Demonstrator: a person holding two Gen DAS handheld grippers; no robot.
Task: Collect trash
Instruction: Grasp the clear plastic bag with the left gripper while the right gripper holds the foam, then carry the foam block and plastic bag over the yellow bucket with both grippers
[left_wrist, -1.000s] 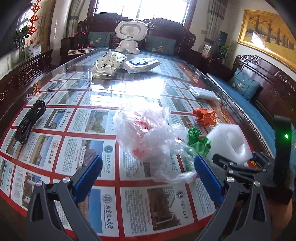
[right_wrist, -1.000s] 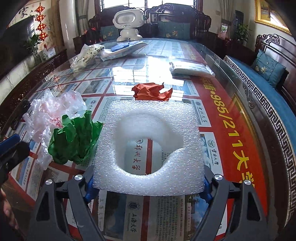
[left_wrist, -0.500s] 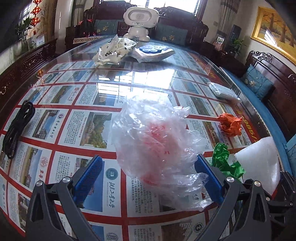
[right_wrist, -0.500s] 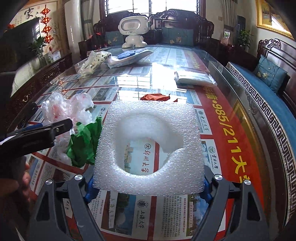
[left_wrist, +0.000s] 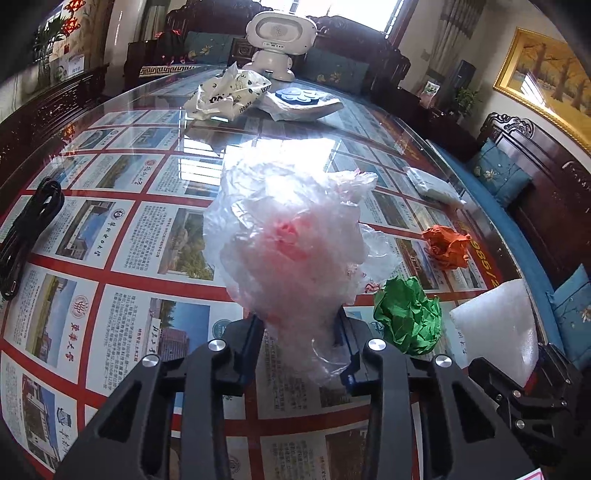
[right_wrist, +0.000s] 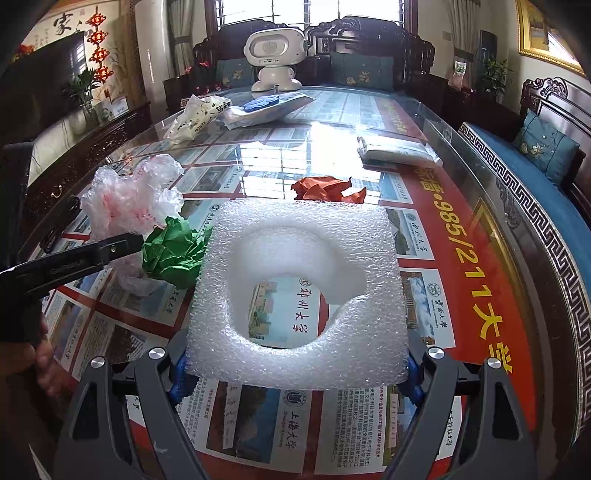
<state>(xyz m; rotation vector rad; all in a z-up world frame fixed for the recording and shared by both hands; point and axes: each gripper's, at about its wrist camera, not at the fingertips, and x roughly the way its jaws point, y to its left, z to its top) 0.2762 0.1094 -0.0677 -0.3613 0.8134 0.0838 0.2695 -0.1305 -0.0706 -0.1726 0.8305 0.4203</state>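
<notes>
Closing on the bag (left_wrist: 291, 243) at frame centre, the left gripper (left_wrist: 299, 332) pinches its lower folds: light, soft, slippery film, best bunched. Right gripper (right_wrist: 295, 363) holds stiff, featherweight foam (right_wrist: 299, 291) by its edges.

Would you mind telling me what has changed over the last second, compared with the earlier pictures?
The left gripper moved in on the crumpled clear plastic bag and its jaws, wide open before, are closing with the bag between them. The right gripper stayed clamped on the white foam sheet. The green paper ball, the orange paper ball and the rest on the table lie as before.
</notes>
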